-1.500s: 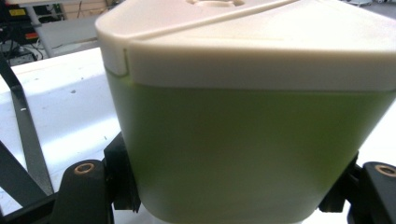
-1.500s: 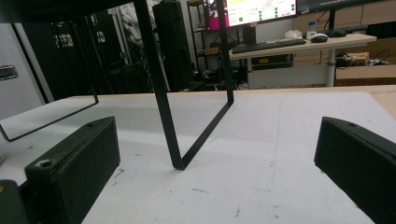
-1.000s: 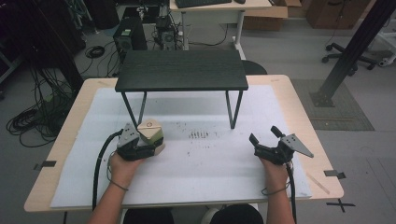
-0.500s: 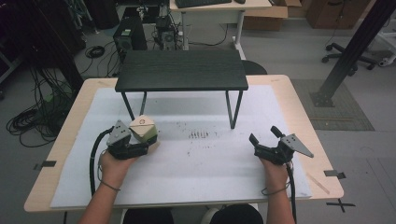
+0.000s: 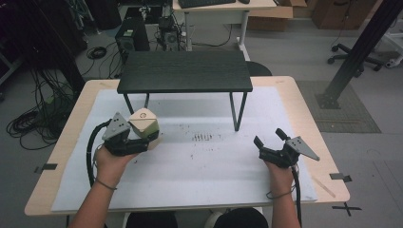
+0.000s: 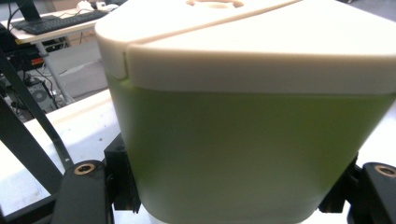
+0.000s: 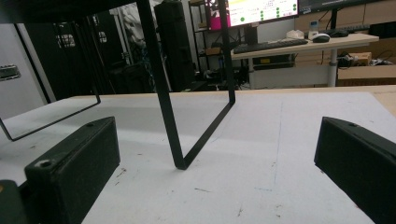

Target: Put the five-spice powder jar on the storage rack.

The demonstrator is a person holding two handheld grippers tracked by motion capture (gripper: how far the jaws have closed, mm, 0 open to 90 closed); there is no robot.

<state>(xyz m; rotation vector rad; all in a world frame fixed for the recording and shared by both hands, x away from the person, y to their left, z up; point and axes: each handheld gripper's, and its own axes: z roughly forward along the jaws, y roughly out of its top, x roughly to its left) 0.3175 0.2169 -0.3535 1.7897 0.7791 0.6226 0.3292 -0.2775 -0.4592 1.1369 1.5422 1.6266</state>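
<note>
Black shelf (image 5: 185, 71) on a white mat (image 5: 190, 166)

Shelf stands at 12 o'clock on thin legs; dark specks (image 5: 203, 137) mark the mat at centre; cables (image 5: 33, 118) lie on the floor at 9 o'clock.

Left claw (image 5: 142, 137) clamped, right claw (image 5: 270, 138) agape

Probably lab: cables (image 5: 33, 118), computer tower (image 5: 128, 40), monitor (image 7: 261, 11)

One lidded box (image 5: 144, 123), one black stand (image 5: 185, 71), two grippers.
</note>
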